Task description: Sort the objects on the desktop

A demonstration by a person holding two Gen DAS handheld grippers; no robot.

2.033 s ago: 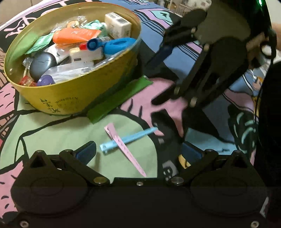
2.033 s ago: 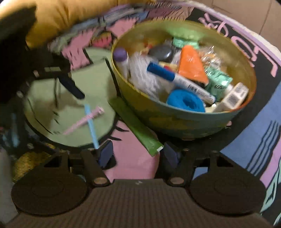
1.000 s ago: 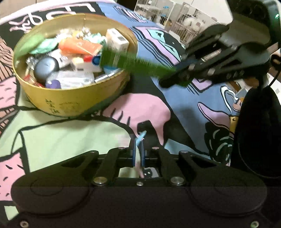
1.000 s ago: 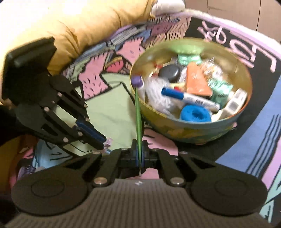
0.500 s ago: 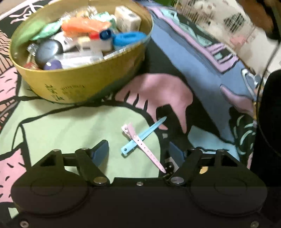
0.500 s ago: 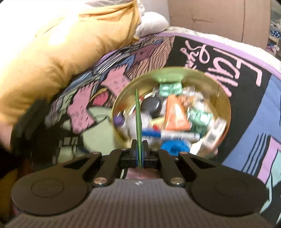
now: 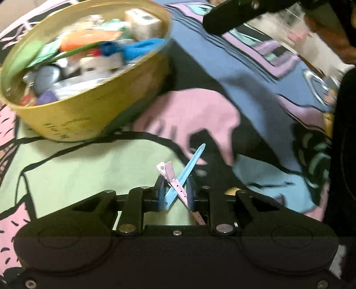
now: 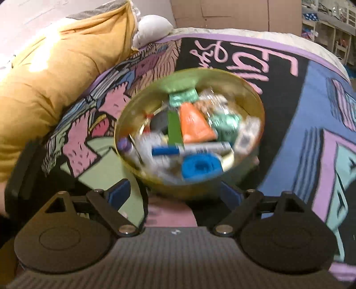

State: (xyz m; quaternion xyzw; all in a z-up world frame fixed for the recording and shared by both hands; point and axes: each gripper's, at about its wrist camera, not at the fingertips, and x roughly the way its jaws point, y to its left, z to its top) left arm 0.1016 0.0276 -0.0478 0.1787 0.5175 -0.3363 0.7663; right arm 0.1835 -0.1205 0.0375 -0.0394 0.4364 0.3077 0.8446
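While the left gripper (image 7: 175, 191) has its blue pads drawn close together, two crossed strips sit between them: a light blue strip (image 7: 187, 171) leaning up to the right and a pink strip (image 7: 172, 177) leaning up to the left. Both strips touch or nearly touch the pads; whether they are firmly pinched or just enclosed cannot be told, as the frame is motion-blurred. Their tips stick out ahead of the fingers over the green patch of the printed blanket (image 7: 255, 73).

Gold bowl (image 7: 73, 120) stands at upper left in the left wrist view, resting on the blanket, well apart from the left gripper. It is full of small items: an orange tube (image 7: 89, 41), a blue ring (image 7: 142, 47), a white box (image 7: 142, 21).

Right gripper (image 8: 173, 195) has its jaws spread wide with nothing between them. It hangs above and just in front of the bowl (image 8: 138, 97). A green flat packet (image 8: 174, 129) lies inside the bowl on top of the other contents, beside the orange tube (image 8: 193, 124). A blue-capped marker (image 8: 191, 149) and the blue ring (image 8: 201, 166) lie at the near side of the bowl.

Yellow pillow (image 8: 44, 77) lies on the left beyond the bowl. In the left wrist view, one black finger of the right gripper (image 7: 233, 13) shows at the top edge.
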